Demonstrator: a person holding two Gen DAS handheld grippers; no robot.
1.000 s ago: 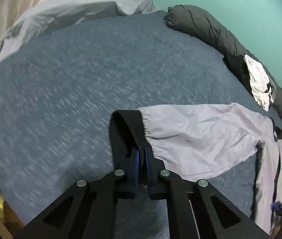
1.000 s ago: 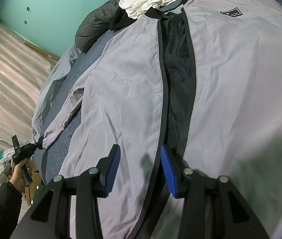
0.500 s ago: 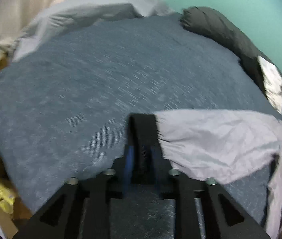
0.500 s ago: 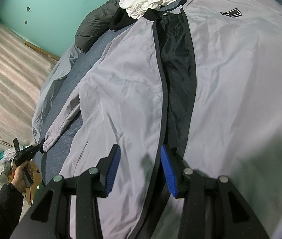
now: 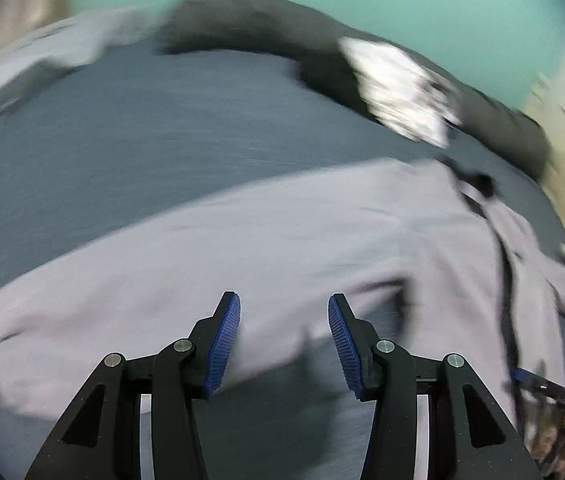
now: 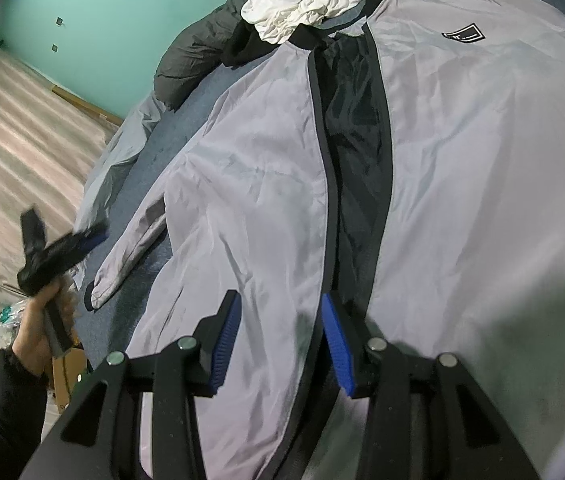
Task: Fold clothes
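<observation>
Across the middle of the bed a grey jacket lies face up, front parted, flattened ready for folding. Its sleeve stretches toward the bed's left edge. Left gripper hangs with jaws apart and empty above that sleeve; right gripper, also apart and empty, hovers over the hem.

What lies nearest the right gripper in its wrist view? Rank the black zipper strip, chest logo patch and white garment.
1. Black zipper strip, running up from between the right gripper jaws.
2. Chest logo patch, upper right.
3. White garment, top centre, beyond the collar.
</observation>
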